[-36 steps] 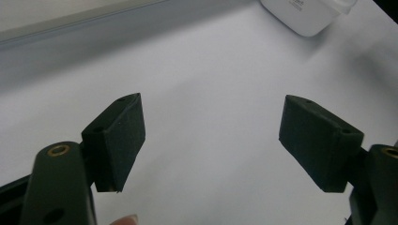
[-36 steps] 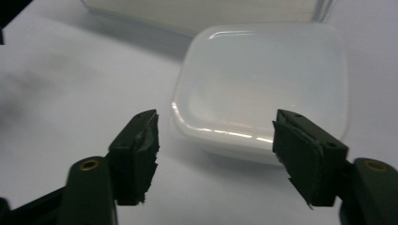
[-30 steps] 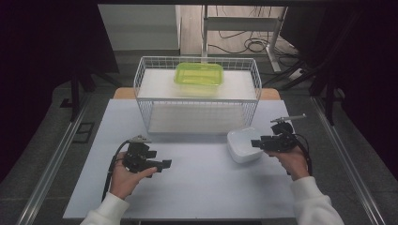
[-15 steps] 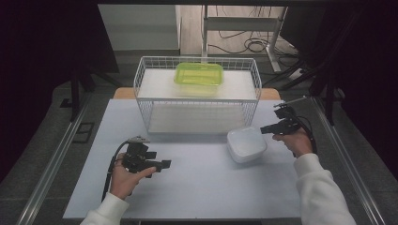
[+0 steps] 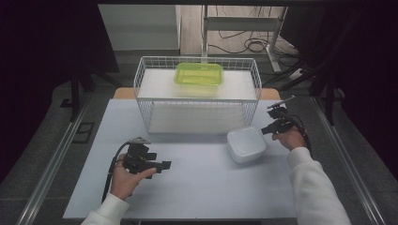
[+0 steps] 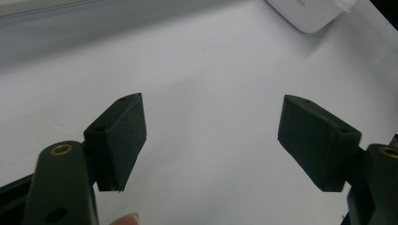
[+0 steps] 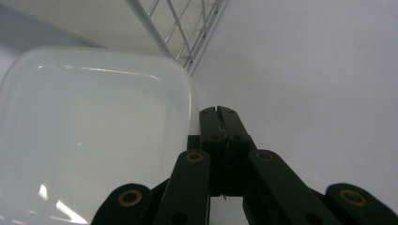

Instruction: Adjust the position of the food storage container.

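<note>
A white lidded container point(image 5: 246, 145) sits on the table to the right of centre; the right gripper view shows its pale lid point(image 7: 89, 126) close up. My right gripper point(image 5: 266, 130) is just right of it, jaws pressed together with nothing between them, the tips point(image 7: 220, 111) beside the container's rim. My left gripper point(image 5: 165, 165) is held low at the front left, pointing right. Its jaws stand wide apart over bare table point(image 6: 211, 126) and hold nothing. The white container's corner point(image 6: 309, 14) shows far off in the left gripper view.
A white wire basket point(image 5: 197, 96) stands at the back centre of the table, its corner point(image 7: 183, 28) near the right gripper. A green lidded box point(image 5: 199, 78) rests in it. The white tabletop point(image 5: 206, 178) lies between the hands. Dark floor and cables lie beyond.
My right gripper has moved back and to the right, from the container's right edge to a spot beside it. The left gripper has stayed put.
</note>
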### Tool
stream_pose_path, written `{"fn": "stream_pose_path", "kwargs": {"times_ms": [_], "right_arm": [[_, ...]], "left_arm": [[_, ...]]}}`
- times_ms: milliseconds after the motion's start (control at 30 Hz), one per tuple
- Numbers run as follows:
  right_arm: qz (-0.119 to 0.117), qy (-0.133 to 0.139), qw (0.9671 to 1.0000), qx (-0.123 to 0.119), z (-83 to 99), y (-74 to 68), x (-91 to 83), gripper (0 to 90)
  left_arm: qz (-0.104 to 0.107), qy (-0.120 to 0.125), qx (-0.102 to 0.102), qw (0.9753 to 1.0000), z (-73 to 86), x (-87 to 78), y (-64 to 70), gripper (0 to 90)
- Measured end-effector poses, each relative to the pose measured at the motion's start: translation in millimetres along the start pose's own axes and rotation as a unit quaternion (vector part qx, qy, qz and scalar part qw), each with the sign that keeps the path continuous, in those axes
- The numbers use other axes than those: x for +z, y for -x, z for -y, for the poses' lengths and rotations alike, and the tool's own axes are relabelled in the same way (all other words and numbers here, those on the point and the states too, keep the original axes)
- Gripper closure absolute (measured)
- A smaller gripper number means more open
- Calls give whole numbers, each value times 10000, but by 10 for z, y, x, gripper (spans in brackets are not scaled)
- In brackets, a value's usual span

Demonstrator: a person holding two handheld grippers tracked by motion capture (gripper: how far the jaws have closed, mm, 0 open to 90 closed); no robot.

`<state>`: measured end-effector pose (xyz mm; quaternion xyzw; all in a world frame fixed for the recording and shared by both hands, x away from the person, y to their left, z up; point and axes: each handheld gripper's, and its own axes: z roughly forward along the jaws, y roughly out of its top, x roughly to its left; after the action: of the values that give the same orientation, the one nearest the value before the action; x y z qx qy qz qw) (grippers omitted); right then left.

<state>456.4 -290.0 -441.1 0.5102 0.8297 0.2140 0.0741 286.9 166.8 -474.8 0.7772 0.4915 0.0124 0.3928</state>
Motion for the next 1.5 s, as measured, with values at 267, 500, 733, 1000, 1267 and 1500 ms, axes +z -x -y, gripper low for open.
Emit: {"fn": "stream_pose_path", "kwargs": {"times_ms": [267, 500, 733, 1000, 1267, 1500], "right_arm": [[74, -130, 9989, -450, 0, -186, 70, 892], [62, -171, 9982, -567, 21, -361, 85, 892], [-26, -223, 9975, -664, 49, -607, 111, 892], [-138, -301, 9975, -630, 133, -922, 160, 892], [-263, -436, 9958, -760, 171, -1258, 194, 892], [-536, -517, 9925, -972, 245, -1564, 254, 892]], "left_arm": [[-3, 10, -38, 10000, 0, -3, -18, 235], [25, -22, -35, 10000, -3, 19, -17, 235], [114, 44, -109, 9999, -7, -4, -32, 235], [85, 11, -72, 9999, -6, 1, -37, 235], [91, 14, -89, 9999, -7, -3, -47, 237], [103, 12, -114, 9999, -5, -4, -44, 241]]}}
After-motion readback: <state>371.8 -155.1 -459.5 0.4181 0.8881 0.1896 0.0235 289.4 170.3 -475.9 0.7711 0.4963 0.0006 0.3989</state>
